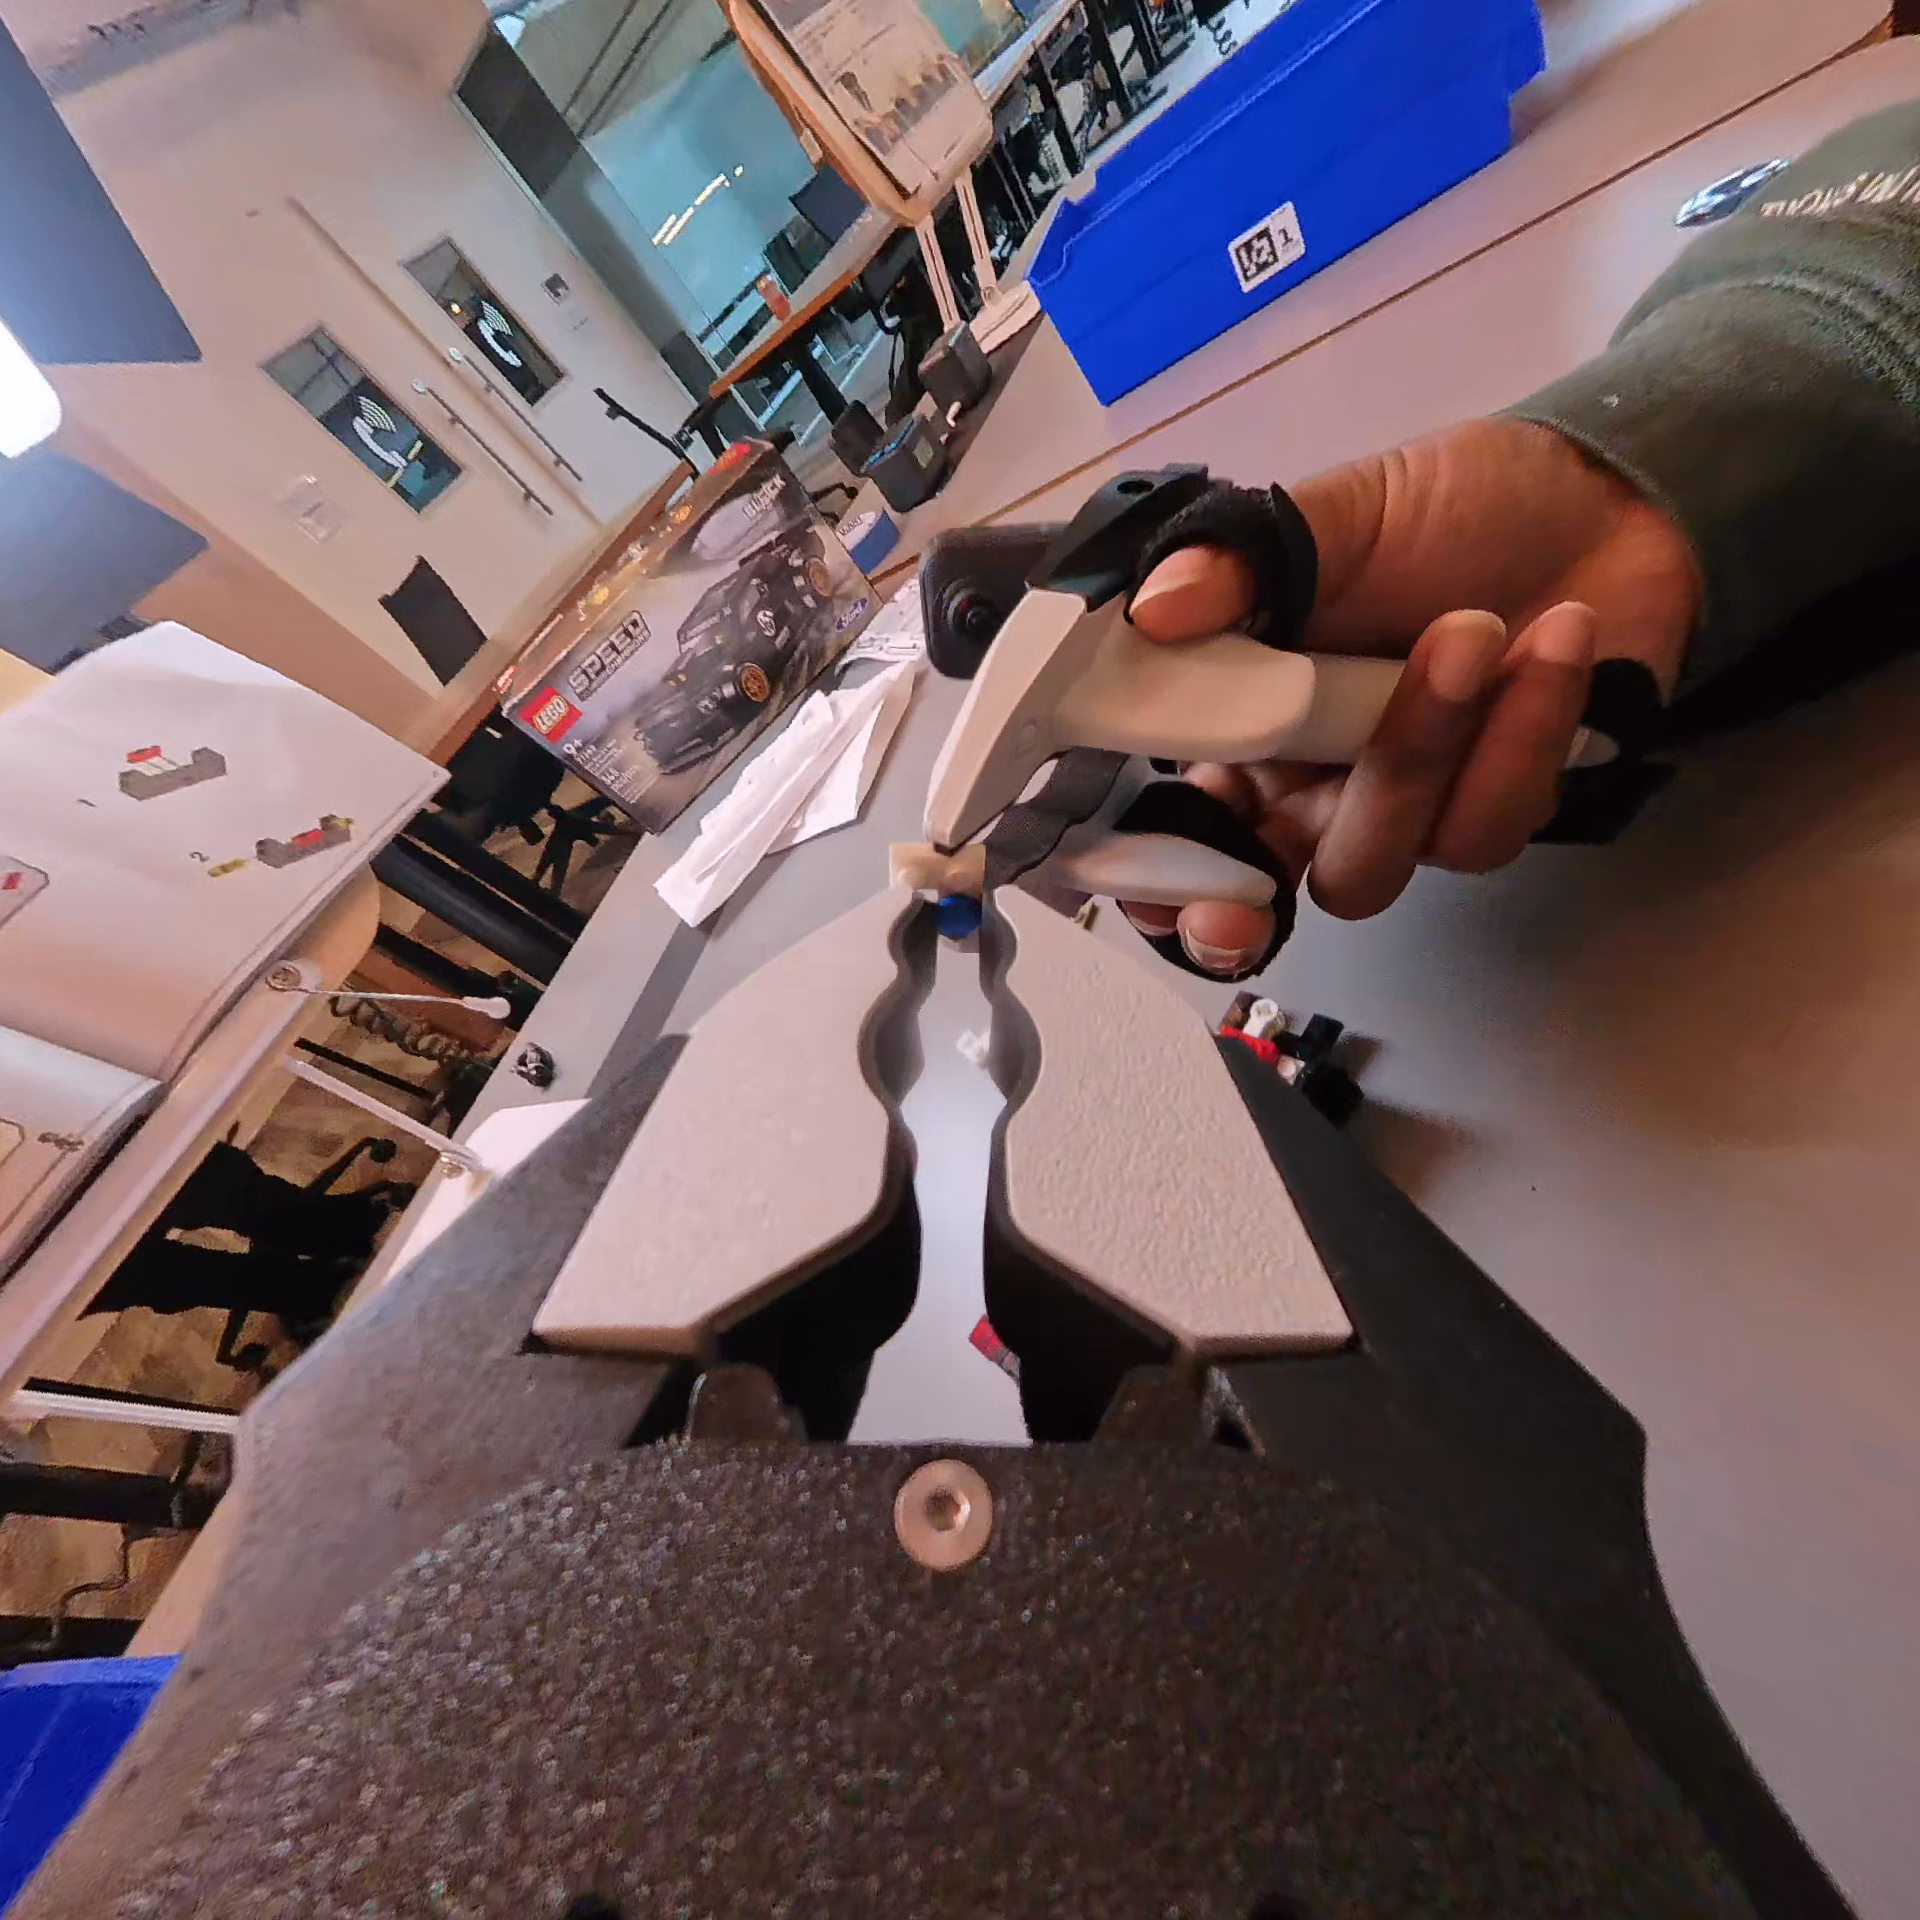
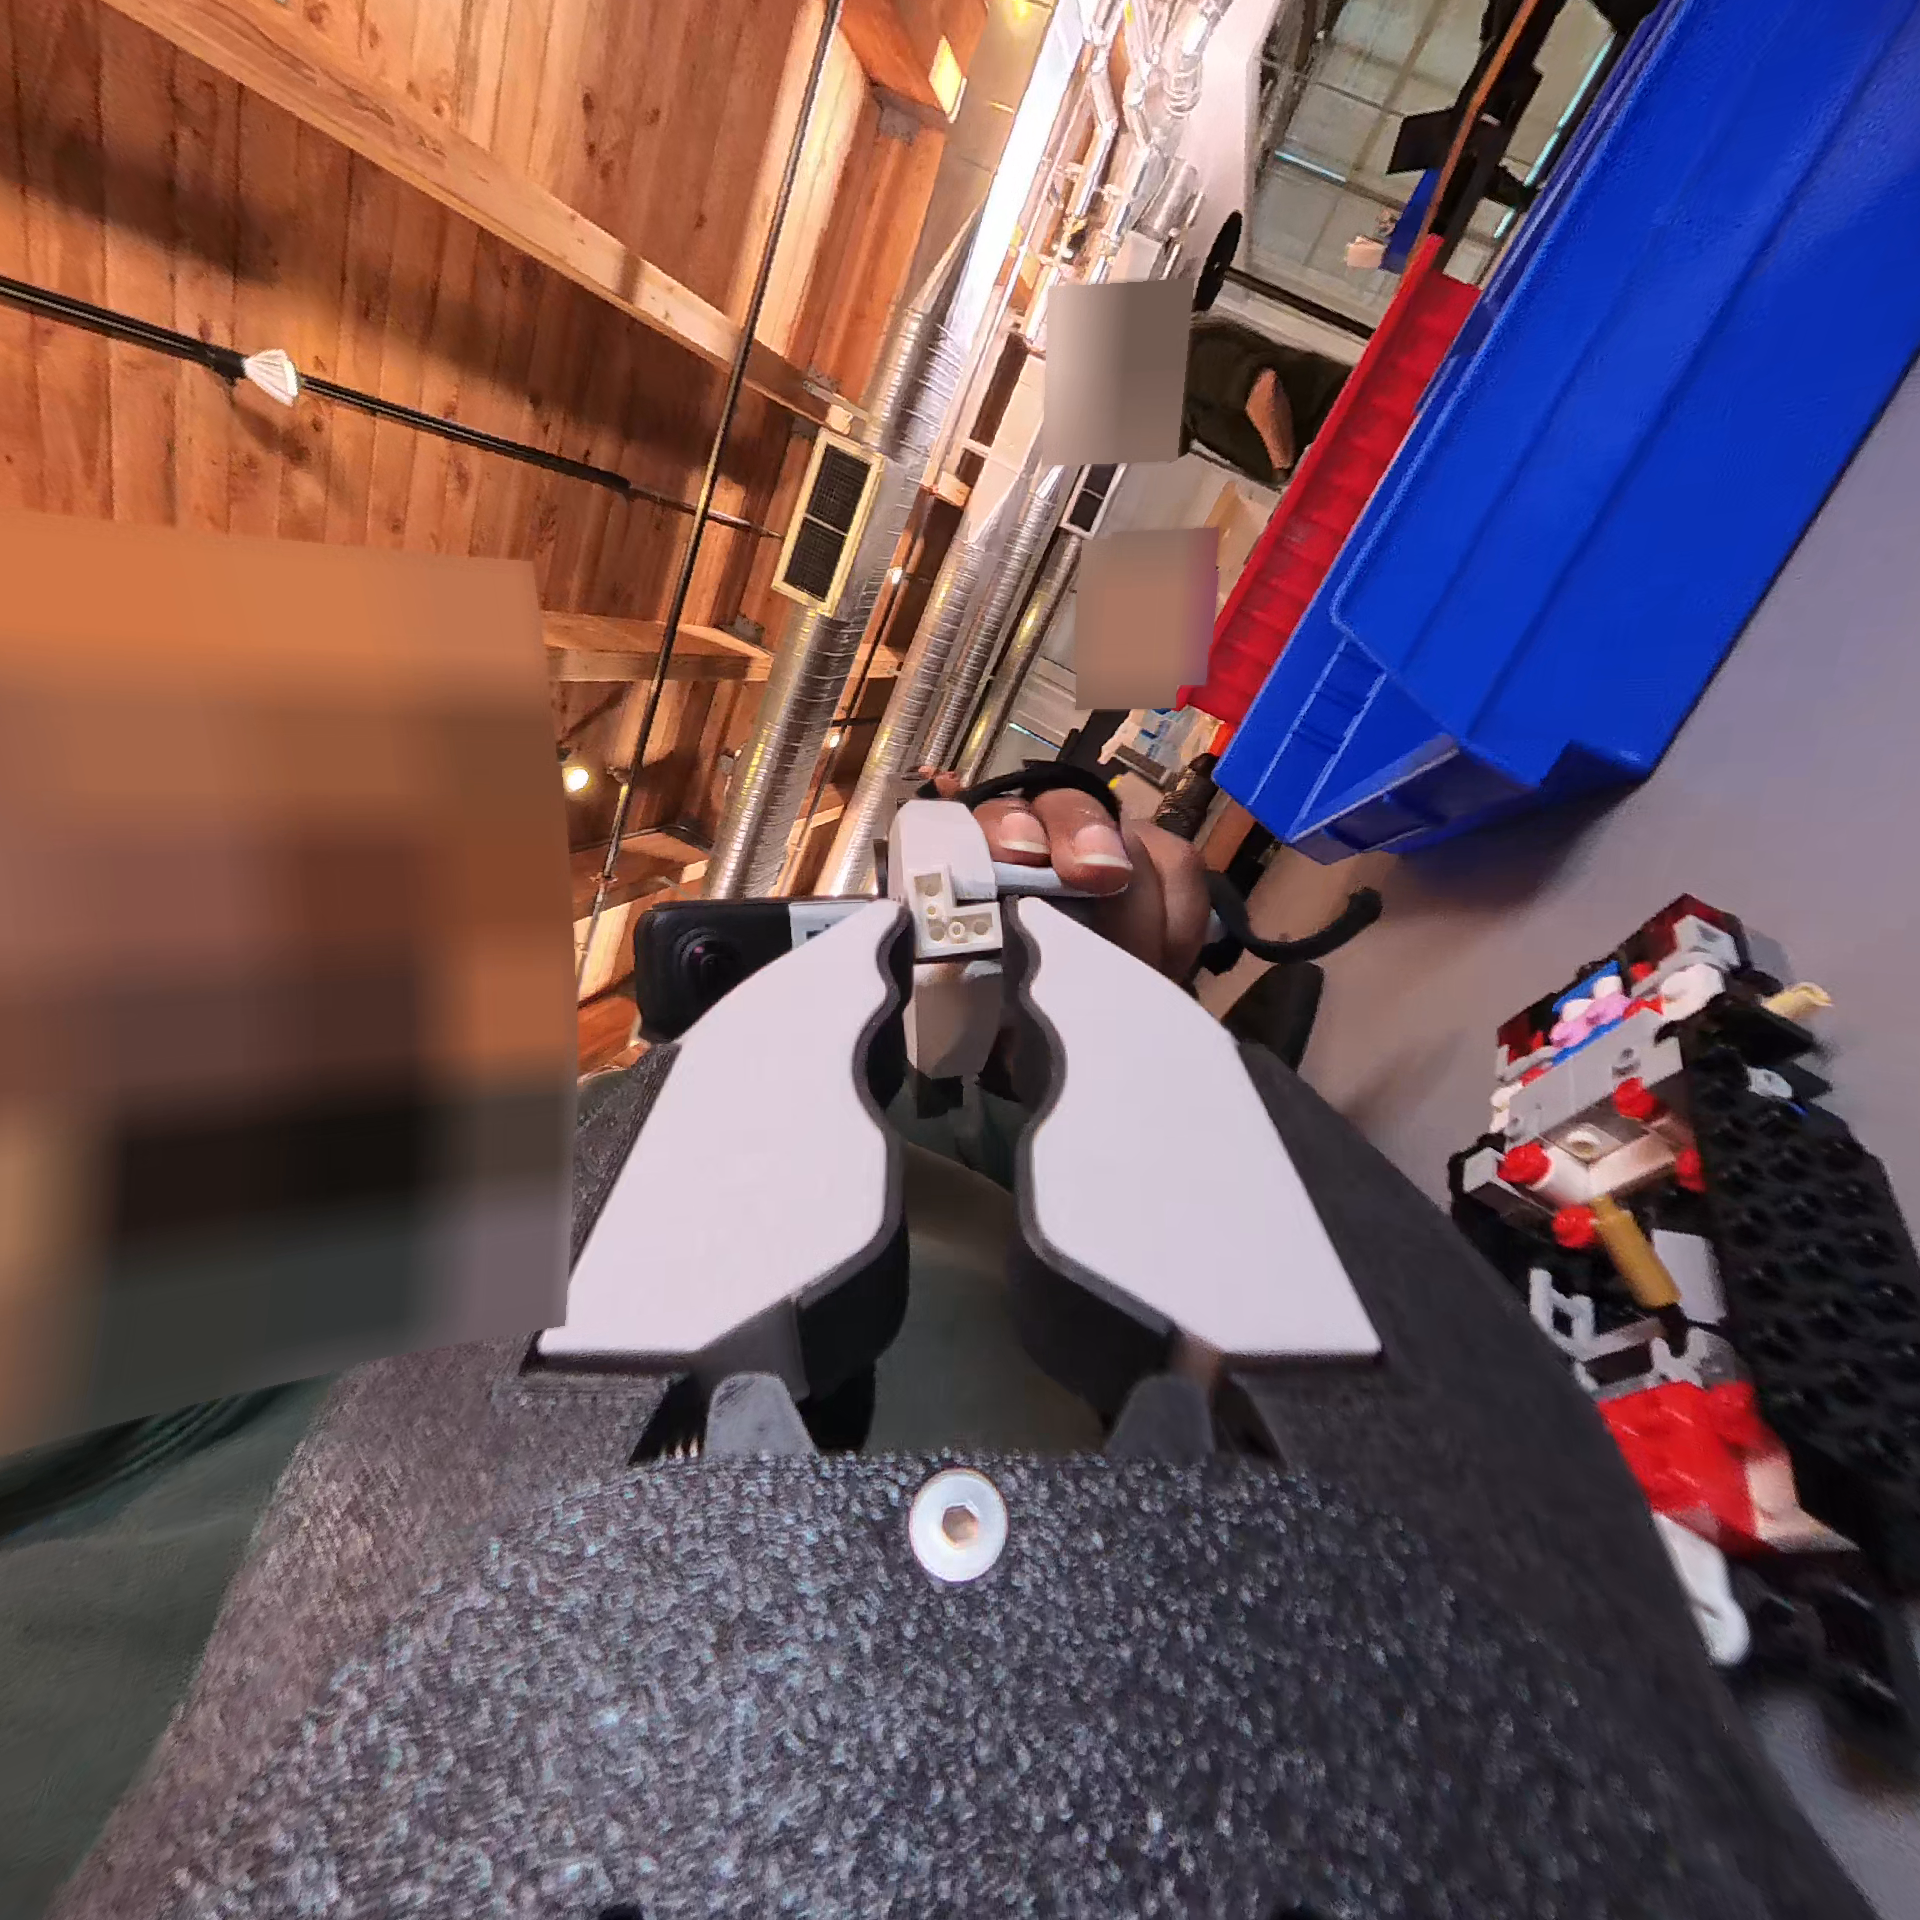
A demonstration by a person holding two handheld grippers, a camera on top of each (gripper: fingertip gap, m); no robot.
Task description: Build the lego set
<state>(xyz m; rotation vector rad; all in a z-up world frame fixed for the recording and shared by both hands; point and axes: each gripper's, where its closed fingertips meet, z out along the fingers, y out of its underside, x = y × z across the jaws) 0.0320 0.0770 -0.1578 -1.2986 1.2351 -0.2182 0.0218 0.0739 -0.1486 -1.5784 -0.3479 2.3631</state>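
left gripper (image 1: 948, 920): clamped on small blue lego piece (image 1: 956, 918), frame centre | right gripper (image 2: 956, 925): pinching white L-shaped lego piece (image 2: 956, 914), centre

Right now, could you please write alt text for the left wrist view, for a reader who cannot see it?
The left gripper pinches a small blue piece at its fingertips, while the right gripper, held in a person's hand, brings a small white piece against it. Behind, on the grey table, stand the set's box and a blue bin.

Blue bin (image 1: 1288, 197) at the far end of grey table (image 1: 1662, 1143); white papers (image 1: 800, 790) loose on it; wooden ceiling (image 2: 416, 260) overhead.
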